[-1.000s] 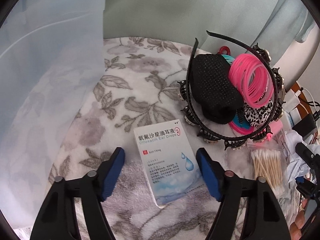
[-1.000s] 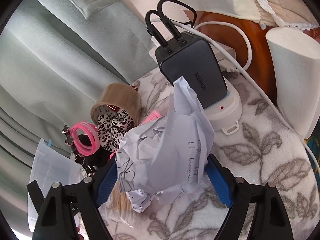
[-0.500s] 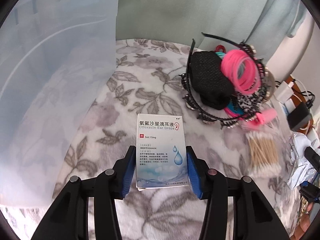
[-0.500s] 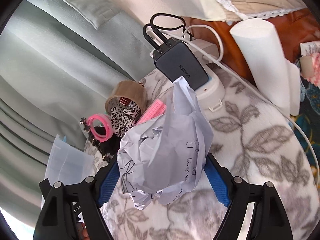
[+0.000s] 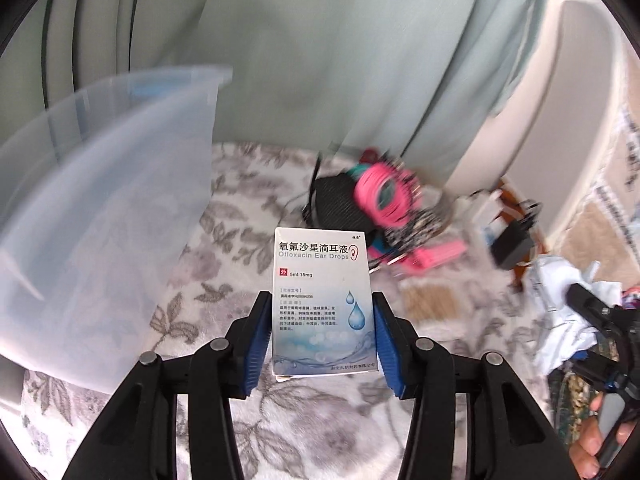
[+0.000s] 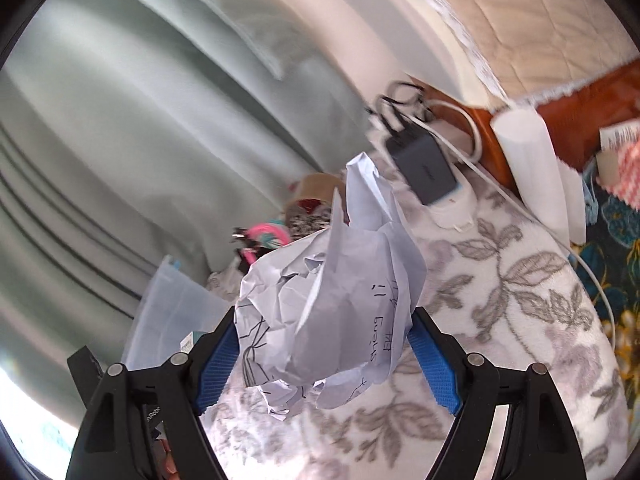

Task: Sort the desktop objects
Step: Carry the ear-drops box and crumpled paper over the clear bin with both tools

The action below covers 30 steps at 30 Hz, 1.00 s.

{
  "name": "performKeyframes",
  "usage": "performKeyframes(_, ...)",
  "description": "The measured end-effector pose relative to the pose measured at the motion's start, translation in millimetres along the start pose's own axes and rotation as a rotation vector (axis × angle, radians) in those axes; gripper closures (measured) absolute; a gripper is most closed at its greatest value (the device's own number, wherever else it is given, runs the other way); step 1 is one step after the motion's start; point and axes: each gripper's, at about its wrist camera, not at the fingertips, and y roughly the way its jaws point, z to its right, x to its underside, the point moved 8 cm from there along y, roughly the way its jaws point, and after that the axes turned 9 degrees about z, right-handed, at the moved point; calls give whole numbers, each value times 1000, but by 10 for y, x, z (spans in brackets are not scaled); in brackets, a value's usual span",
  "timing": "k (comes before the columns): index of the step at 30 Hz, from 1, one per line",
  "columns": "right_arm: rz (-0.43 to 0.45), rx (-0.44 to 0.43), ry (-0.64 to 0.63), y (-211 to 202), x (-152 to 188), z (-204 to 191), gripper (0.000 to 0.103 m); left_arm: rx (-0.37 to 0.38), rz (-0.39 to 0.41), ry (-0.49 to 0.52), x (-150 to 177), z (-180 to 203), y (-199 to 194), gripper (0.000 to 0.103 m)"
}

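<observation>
**Mira:** Lifted since the earlier frames, the ear-drops box (image 5: 322, 300) now rides clear of the floral cloth (image 5: 224, 216), where a second ago it lay flat with the tongs open around it.

**Tomas:** And the left gripper (image 5: 320, 336)?

**Mira:** Clamped on the box's two long edges, blue pads touching both sides. To its left stands the translucent bin (image 5: 100, 220), near but apart from the box. Further right lies the hair-accessory heap (image 5: 380, 200), blurred, with the cotton swabs (image 5: 428, 300) just in front of it.

**Tomas:** The other hand?

**Mira:** The right gripper (image 6: 324, 356) grips the crumpled paper (image 6: 332, 300), squeezed between its pads and held above the cloth. Behind the paper sit the tape roll (image 6: 316, 188), the dark charger (image 6: 424, 168) on its white base, and the white paper roll (image 6: 532, 160) at the far right.

**Tomas:** So which step is this?

**Mira:** Likely transport: both items are picked up, neither yet placed. The box seems bound for the bin, so the left hand would need to swing left, clear the rim, then open. Where the paper belongs cannot be told.
</observation>
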Motion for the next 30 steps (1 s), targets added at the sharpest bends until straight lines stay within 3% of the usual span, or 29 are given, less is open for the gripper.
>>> performKeyframes(3,15,-31,-42,-102,-1,-225,20,25,52,32,-112,30,-203,53)
performKeyframes(6,8,-57,-74,229,83,-728,20,51,101,36,-189,11,-400,53)
performKeyframes(10,5,-98,-127,289,82,-1118,20,99,185,37,-325,-56,-707,53)
performKeyframes(18,-30,-182,-216,423,196,-1728,20,144,296,-30,-570,-386,-1130,53)
performKeyframes(21,-44,-213,-238,503,228,-1931,20,132,328,-48,-635,-549,-1218,53)
performKeyframes(30,-111,-323,-332,896,425,-2506,20,-38,362,-132,-750,-1292,-1270,53)
